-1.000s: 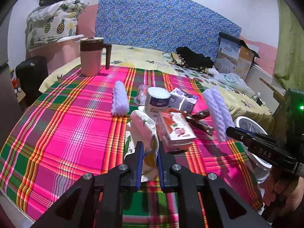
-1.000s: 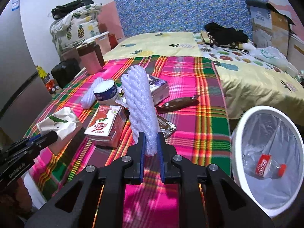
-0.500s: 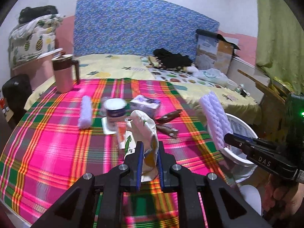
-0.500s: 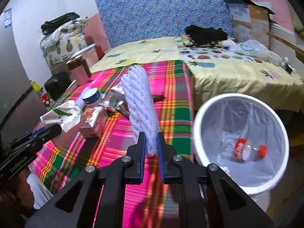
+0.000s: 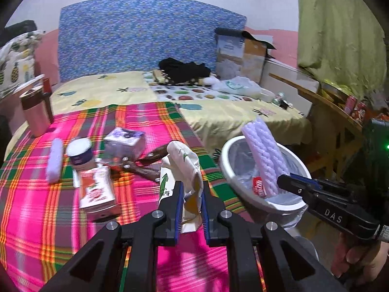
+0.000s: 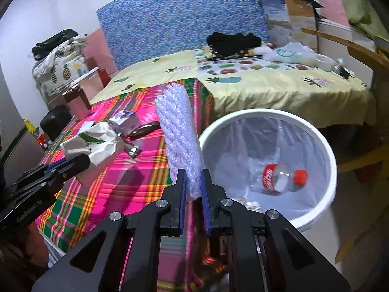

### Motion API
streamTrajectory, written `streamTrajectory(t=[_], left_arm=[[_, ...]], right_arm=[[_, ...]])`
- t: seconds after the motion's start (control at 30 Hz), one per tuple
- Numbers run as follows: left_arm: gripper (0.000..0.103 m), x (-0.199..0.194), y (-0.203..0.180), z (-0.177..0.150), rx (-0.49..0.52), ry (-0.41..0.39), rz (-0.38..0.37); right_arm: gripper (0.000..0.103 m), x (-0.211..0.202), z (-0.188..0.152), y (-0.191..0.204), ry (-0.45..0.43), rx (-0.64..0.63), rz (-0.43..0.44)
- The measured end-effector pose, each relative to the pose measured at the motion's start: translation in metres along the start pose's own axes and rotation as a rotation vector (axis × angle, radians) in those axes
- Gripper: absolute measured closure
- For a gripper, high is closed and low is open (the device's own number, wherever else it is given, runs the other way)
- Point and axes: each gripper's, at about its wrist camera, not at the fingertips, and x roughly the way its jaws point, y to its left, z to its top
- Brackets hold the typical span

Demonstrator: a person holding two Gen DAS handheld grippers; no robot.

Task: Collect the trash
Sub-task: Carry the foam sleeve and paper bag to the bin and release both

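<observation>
My left gripper [image 5: 190, 194] is shut on a crumpled white paper bag [image 5: 182, 168] with green print, held above the plaid table near its right edge. It also shows in the right wrist view [image 6: 93, 143]. My right gripper [image 6: 193, 182] is shut on a white foam net sleeve [image 6: 181, 131], held upright beside the rim of the white trash bin [image 6: 325, 150]. The sleeve [image 5: 266, 155] hangs over the bin [image 5: 228, 155] in the left wrist view. A plastic bottle [image 6: 282, 177] with a red cap lies inside the lined bin.
On the plaid table [image 5: 36, 209] lie a red-and-white carton [image 5: 97, 194], a white cup [image 5: 80, 152], a purple box [image 5: 126, 141], another foam sleeve [image 5: 54, 160], brown wrappers [image 5: 145, 168] and a pink mug [image 5: 36, 112]. A bed [image 6: 267, 80] stands behind, a wooden shelf [image 5: 335, 112] to the right.
Both grippers have moved right toward the bin with their loads. The foam sleeve has gone from above the table to the bin's rim. The bin now looks larger and closer.
</observation>
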Motion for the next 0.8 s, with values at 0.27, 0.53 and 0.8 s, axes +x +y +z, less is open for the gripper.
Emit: streamTrajectory(t=[0.27, 0.53, 0.8], left_arm=[[0.089, 0.026, -0.031, 0.009, 0.042, 0.023, -0.070], [0.089, 0.054, -0.060, 0.012, 0.078, 0.060, -0.132], [0.089, 0.078, -0.082, 0.013, 0.108, 0.090, -0.181]], right_arm=[[0.091, -0.005, -0.006, -0.022, 0.007, 0.035, -0.052], [0.091, -0.005, -0.011, -0.044, 0.039, 0.066, -0.126], [0.091, -0.002, -0.014, -0.058, 0.069, 0.077, -0.166]])
